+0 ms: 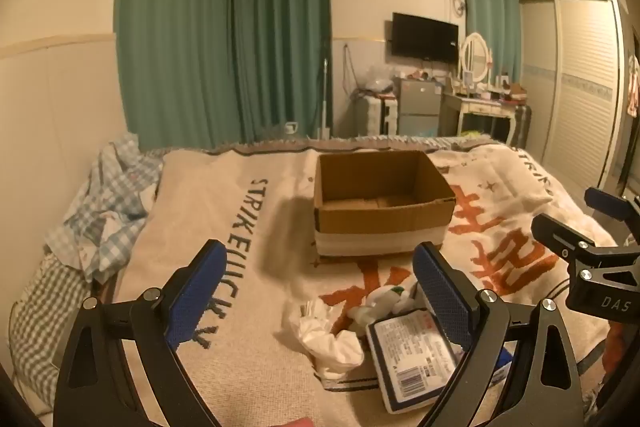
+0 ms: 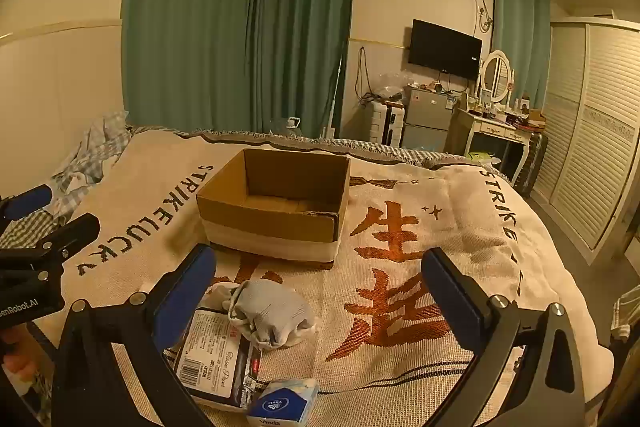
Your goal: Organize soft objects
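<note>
Bed blanket [image 2: 400, 327]; tissue pack [image 2: 216, 355] half hidden behind fingers [image 2: 180, 307]

An open cardboard box [image 1: 380, 201] stands on the cream blanket [image 1: 256, 227] that covers the bed, with only its bare bottom showing inside. Nearer the camera than the box, the left gripper [image 1: 320, 291] hangs above the blanket with its blue-padded fingers [image 1: 196, 297] spread wide and nothing between them. Below the box, just beside the gripper's right finger, lie crumpled white cloths [image 1: 324, 337] and a flat tissue pack [image 1: 416, 359] with a printed label. To the right of the box, the right gripper [image 1: 576, 223] reaches in from the edge. Left of the box lies rumpled checked bedding [image 1: 108, 203].
</note>
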A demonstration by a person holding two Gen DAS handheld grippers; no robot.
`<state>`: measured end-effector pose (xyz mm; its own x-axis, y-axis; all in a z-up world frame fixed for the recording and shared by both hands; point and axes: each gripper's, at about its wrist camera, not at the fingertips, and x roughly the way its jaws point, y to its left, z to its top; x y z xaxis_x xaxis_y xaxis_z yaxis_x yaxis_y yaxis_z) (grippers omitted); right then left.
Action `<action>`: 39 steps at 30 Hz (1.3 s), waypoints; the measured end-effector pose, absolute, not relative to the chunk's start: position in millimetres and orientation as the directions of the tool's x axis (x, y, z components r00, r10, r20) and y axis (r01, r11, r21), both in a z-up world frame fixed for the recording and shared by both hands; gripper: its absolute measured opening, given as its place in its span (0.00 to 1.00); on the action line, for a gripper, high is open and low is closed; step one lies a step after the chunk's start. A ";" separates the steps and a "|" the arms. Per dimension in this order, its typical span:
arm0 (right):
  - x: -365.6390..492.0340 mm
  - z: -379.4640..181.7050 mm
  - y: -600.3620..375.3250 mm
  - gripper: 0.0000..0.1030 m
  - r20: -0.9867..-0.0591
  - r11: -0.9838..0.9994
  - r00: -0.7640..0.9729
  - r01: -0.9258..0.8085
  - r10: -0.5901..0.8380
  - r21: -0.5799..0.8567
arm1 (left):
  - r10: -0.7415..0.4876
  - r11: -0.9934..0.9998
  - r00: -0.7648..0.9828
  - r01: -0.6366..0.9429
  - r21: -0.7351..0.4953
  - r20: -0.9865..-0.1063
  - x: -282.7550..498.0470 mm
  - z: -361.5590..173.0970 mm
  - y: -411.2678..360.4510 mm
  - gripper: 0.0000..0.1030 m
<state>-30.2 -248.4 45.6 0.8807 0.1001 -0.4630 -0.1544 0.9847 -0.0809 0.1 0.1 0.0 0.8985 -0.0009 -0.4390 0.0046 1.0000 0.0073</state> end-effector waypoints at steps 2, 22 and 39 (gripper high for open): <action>-30.5 45.5 -248.4 1.00 -0.460 0.985 0.883 -0.152 0.097 -0.084 | 0.002 1.000 0.902 0.005 0.013 -0.432 -0.2 0.0 -0.1 0.93; -31.0 45.4 -248.7 1.00 -0.464 0.985 0.881 -0.151 0.095 -0.084 | -0.002 1.000 0.898 0.006 0.006 -0.439 0.2 -0.2 -0.2 0.93; -30.1 43.4 -250.0 1.00 -0.466 0.985 0.880 -0.148 0.092 -0.084 | -0.006 1.000 0.898 0.008 0.003 -0.441 0.0 0.3 -0.4 0.93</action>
<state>-30.1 -250.0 43.4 0.8798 0.0919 -0.4663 -0.1477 0.9854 -0.0844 0.0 -0.4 0.3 0.8976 -0.0060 -0.4408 0.0082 1.0000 0.0031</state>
